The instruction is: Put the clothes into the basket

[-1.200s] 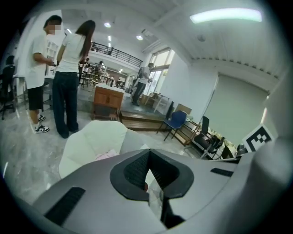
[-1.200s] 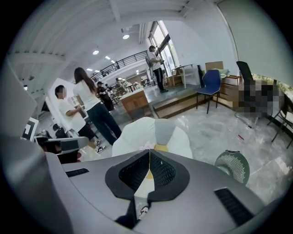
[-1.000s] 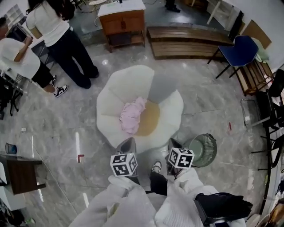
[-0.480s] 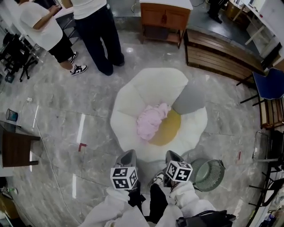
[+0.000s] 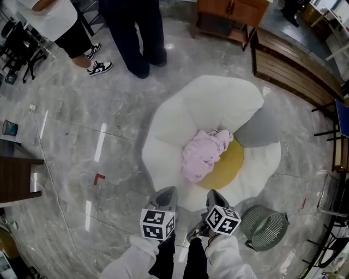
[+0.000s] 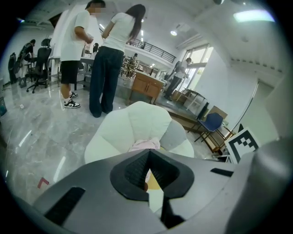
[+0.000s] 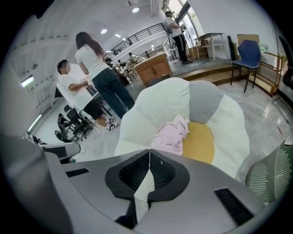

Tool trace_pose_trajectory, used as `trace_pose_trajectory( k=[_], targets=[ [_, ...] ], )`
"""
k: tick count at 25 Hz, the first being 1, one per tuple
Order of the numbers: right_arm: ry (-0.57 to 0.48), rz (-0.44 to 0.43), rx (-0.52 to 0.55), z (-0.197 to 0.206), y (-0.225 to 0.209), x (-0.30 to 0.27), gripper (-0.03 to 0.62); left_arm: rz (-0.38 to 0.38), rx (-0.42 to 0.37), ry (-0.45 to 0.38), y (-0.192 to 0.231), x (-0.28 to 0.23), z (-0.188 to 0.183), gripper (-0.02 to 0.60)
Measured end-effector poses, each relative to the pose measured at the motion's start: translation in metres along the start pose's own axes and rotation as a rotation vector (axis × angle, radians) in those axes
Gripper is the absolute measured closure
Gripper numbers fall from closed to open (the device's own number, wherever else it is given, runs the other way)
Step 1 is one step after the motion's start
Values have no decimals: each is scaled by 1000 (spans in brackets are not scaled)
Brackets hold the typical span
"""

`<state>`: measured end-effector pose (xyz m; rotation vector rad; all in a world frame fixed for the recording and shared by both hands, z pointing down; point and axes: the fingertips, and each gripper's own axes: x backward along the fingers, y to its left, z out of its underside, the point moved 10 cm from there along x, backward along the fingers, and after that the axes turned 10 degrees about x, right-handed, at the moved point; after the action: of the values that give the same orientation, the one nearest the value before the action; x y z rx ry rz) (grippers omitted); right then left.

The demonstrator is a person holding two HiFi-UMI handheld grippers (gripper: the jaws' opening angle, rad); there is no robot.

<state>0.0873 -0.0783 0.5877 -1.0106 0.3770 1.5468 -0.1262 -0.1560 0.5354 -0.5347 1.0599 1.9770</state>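
A pink garment (image 5: 204, 155) lies crumpled on the yellow centre of a flower-shaped floor cushion (image 5: 218, 103) with white petals and one grey petal. The green wire basket (image 5: 265, 227) stands on the floor at the cushion's near right. My left gripper (image 5: 168, 190) and right gripper (image 5: 214, 193) are side by side just short of the cushion's near edge, both shut and empty. The left gripper (image 6: 149, 151) points at the garment (image 6: 144, 145). Past the right gripper (image 7: 149, 151) I see the garment (image 7: 171, 135), and the basket (image 7: 274, 176) at the right edge.
Two people (image 5: 136, 32) stand on the marble floor beyond the cushion. A wooden cabinet (image 5: 232, 13) and a slatted wooden bench (image 5: 294, 65) are at the back right. A dark table (image 5: 13, 182) stands at the left. My shoe (image 5: 192, 233) is between the grippers.
Both grippers have come down and forward toward the cushion, still shut. The cushion and garment now sit closer and larger in view; the basket has shifted to the lower right.
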Motion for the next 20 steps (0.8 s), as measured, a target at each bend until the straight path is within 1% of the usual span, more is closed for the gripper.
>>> trace_pose_trajectory(
  k=[5, 12, 17, 20],
  targets=[
    [16, 5, 15, 14, 0, -56, 569, -15, 32, 46, 48, -44, 13, 578],
    [20, -6, 2, 44, -16, -111, 569, -24, 43, 71, 89, -93, 44, 578],
    [40, 6, 35, 59, -30, -137, 568, -36, 75, 92, 106, -117, 71, 578],
    [59, -1, 88, 63, -35, -145, 568, -39, 87, 100, 110, -123, 80, 578]
  ],
)
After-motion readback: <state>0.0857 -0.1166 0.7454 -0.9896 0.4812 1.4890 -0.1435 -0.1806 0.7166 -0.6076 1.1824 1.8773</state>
